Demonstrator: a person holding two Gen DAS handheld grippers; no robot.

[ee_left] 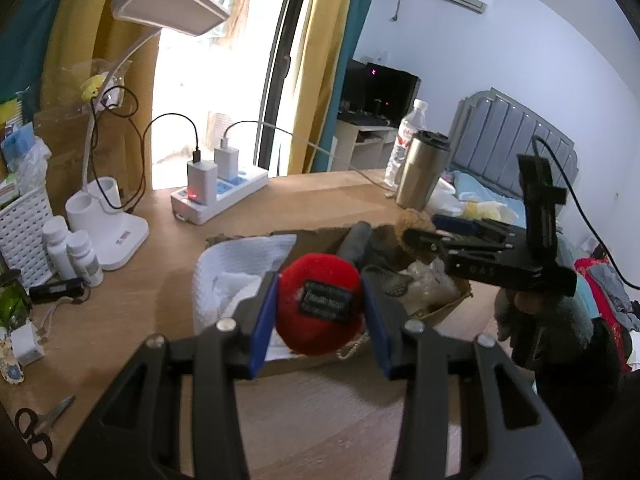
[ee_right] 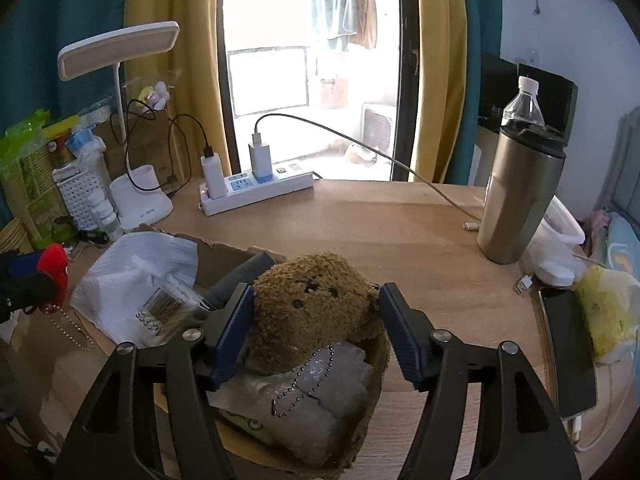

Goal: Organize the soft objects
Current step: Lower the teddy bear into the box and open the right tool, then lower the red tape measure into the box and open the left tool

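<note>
A red plush ball (ee_left: 320,304) with a black label and a bead chain is pinched between the blue pads of my left gripper (ee_left: 320,280), just above the near rim of a cardboard box (ee_left: 444,310). From the right wrist view it shows at the far left as the red plush (ee_right: 54,264). A brown plush bear (ee_right: 312,304) rests in the box (ee_right: 224,250) on a plastic-wrapped bundle (ee_right: 320,404). My right gripper (ee_right: 316,292) straddles the bear with its jaws apart; a gap shows at the right pad. In the left wrist view the right gripper (ee_left: 420,240) reaches in from the right.
A white cloth (ee_right: 136,268) drapes over the box's left side. On the wooden desk stand a white lamp (ee_left: 120,236), a power strip (ee_right: 256,190) with chargers, a steel tumbler (ee_right: 516,196), a water bottle (ee_right: 524,100) and a white basket (ee_left: 24,228). Scissors (ee_left: 40,428) lie front left; a phone (ee_right: 568,348) lies right.
</note>
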